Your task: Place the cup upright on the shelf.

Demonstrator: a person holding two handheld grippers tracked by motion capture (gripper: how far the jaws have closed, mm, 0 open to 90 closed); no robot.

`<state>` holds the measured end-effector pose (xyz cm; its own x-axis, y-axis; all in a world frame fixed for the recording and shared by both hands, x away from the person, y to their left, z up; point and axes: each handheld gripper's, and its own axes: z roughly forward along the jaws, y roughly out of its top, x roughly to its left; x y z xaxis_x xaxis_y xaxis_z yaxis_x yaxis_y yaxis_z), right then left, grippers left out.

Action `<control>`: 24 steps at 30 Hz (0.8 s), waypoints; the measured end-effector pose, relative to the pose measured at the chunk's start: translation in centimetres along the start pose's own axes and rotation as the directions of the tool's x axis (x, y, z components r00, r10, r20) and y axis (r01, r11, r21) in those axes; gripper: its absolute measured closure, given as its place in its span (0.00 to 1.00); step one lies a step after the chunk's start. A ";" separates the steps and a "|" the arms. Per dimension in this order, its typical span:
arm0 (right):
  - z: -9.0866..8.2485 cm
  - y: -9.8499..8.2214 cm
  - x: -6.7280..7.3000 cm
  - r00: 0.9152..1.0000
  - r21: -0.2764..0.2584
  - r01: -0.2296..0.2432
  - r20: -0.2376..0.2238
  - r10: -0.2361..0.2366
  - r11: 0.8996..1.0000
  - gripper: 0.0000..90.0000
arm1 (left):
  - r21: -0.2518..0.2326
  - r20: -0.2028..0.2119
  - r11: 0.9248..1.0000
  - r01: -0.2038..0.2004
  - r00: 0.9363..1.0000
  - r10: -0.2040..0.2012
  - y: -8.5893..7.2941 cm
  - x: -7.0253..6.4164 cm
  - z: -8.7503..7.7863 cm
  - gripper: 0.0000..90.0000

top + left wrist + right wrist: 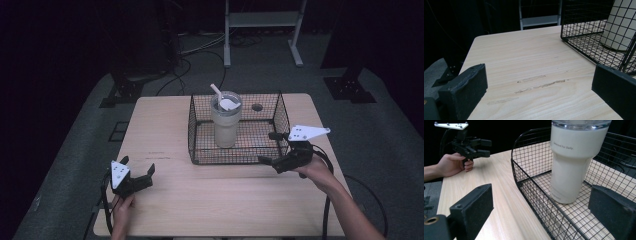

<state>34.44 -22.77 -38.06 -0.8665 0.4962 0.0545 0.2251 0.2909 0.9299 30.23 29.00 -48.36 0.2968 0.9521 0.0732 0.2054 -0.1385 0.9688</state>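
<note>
- Two grippers spread wide, holding nothing: left gripper (136, 176) low over the table (165, 130) near its front left, right gripper (272, 149) at the front right corner of the wire basket (196, 131).
- Cream tumbler (226, 120) with straw upright inside the basket, untouched.
- Judged barely begun: right jaws aimed at the tumbler, not yet around it.
- Left to do: reach in, grip, lift out.
</note>
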 end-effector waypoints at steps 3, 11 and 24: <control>-0.3 -0.4 0.4 1.000 0.005 0.007 -0.002 -0.007 1.000 0.06 | 0.001 0.000 1.000 -0.002 1.000 0.002 0.0 0.0 0.0 0.00; -1.5 -1.8 1.1 1.000 0.004 -0.006 0.003 0.006 1.000 0.06 | 0.001 -0.001 1.000 -0.001 1.000 0.001 0.0 0.0 0.0 0.00; -3.5 -4.9 2.4 0.999 0.020 -0.017 0.028 0.017 1.000 0.06 | 0.003 -0.001 1.000 -0.003 1.000 0.003 0.0 0.0 0.0 0.00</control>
<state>29.71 -25.87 -41.18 -0.8497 0.5240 0.0596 0.2490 0.2990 0.9212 30.18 29.00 -48.33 0.2962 0.9520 0.0765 0.2073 -0.1423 0.9679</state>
